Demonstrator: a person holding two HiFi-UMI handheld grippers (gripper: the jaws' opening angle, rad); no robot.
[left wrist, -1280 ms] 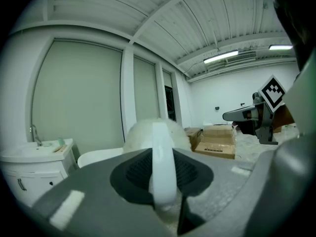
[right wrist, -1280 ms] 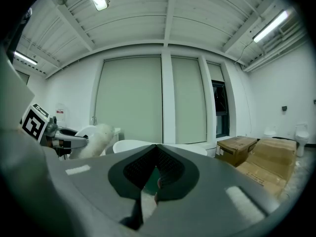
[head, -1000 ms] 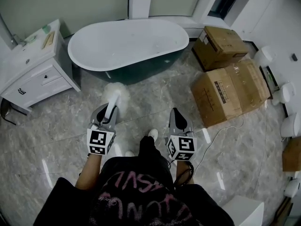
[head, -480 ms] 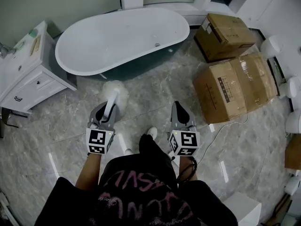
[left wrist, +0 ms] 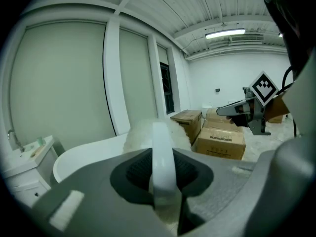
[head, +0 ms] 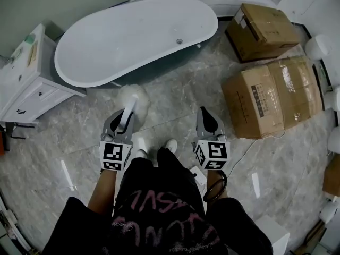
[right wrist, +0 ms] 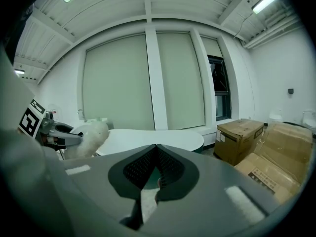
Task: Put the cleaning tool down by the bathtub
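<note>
The cleaning tool is a fluffy white duster (head: 133, 96) on a white handle (head: 126, 117). My left gripper (head: 122, 122) is shut on that handle, and the fluffy head sticks out ahead of the jaws toward the bathtub. In the left gripper view the handle (left wrist: 162, 162) runs up between the jaws, the fluffy head (left wrist: 143, 130) behind it. The white oval bathtub (head: 133, 35) with dark sides lies just beyond the duster. My right gripper (head: 206, 122) is shut with nothing in it, held beside the left over the marble floor; the bathtub (right wrist: 158, 138) lies ahead of it.
A white vanity cabinet (head: 24, 84) stands left of the tub. Two cardboard boxes (head: 271, 97) sit on the floor at the right, a white cable (head: 249, 142) beside them. White fixtures (head: 321, 45) line the right edge. The person's shoes (head: 171, 145) stand between the grippers.
The view has moved closer to the bathtub and tilted. Both grippers hold the same pose, the left still gripping the duster handle.
</note>
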